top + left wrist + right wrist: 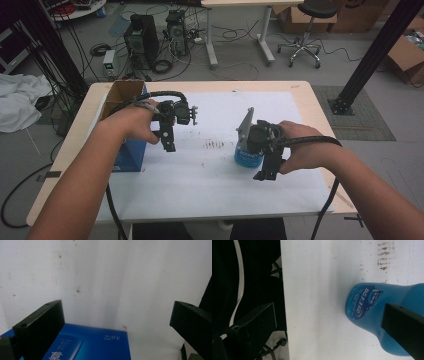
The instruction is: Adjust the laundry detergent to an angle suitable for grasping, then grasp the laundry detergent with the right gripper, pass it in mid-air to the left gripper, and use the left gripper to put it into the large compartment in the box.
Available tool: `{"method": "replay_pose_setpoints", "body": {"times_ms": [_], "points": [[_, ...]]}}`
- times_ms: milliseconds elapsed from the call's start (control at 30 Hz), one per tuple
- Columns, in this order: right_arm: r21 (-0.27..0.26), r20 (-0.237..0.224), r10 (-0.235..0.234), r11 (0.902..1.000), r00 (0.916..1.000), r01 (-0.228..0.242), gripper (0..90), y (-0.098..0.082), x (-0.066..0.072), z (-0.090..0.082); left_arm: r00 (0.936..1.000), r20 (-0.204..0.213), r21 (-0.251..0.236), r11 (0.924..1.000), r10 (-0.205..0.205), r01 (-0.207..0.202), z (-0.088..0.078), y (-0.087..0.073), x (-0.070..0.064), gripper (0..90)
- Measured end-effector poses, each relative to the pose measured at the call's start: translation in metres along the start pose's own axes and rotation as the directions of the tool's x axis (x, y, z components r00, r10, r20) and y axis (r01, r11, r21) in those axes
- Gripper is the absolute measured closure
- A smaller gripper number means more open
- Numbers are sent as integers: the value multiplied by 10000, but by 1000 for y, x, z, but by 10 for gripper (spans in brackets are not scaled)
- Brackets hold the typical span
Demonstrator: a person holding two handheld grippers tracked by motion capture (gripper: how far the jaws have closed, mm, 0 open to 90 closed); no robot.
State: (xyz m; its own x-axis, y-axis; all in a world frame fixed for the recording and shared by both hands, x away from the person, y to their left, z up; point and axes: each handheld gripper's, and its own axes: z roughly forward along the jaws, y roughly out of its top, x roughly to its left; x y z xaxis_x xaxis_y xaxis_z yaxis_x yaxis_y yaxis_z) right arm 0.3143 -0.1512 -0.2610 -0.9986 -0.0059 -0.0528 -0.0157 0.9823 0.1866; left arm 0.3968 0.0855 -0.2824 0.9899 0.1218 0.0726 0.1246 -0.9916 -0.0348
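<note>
On the white sheet that covers the wooden table, a blue bottle stands just in front of the person's right hand. The right gripper hangs beside and slightly nearer the person than the bottle, its jaws pointing down toward the sheet. From the right gripper view, the jaws stand wide apart with nothing between them; the blue bottle lies against the far side of one jaw, its label facing the camera, and whether the jaw touches it cannot be told. A patch of dark smudges marks the sheet beyond the bottle, and the same smudges appear in the high view between the two grippers.

At the table's left side, an open cardboard box with blue printed sides rests partly on the sheet. The left hand holds the left gripper just beside the box, on the side toward the middle of the table, jaws pointing down. From the left gripper view, these jaws are likewise spread wide and hold nothing; the blue face of the box shows low between them, with bare white sheet above it. The two grippers are well apart, the smudged part of the sheet lying between them.
</note>
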Motion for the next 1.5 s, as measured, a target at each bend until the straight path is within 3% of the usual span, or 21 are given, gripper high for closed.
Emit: {"method": "replay_pose_setpoints", "body": {"times_ms": [1367,1500], "points": [[17,-6,-91,10000,10000,91,0,2,0,2,9998,-168,45,10000,57,-57,-11,-1,-7,1],[-395,18,32,9992,10000,-31,0,-1,2,1,9998,-187,31,10000,41,-40,-11,-1,-8,1]]}}
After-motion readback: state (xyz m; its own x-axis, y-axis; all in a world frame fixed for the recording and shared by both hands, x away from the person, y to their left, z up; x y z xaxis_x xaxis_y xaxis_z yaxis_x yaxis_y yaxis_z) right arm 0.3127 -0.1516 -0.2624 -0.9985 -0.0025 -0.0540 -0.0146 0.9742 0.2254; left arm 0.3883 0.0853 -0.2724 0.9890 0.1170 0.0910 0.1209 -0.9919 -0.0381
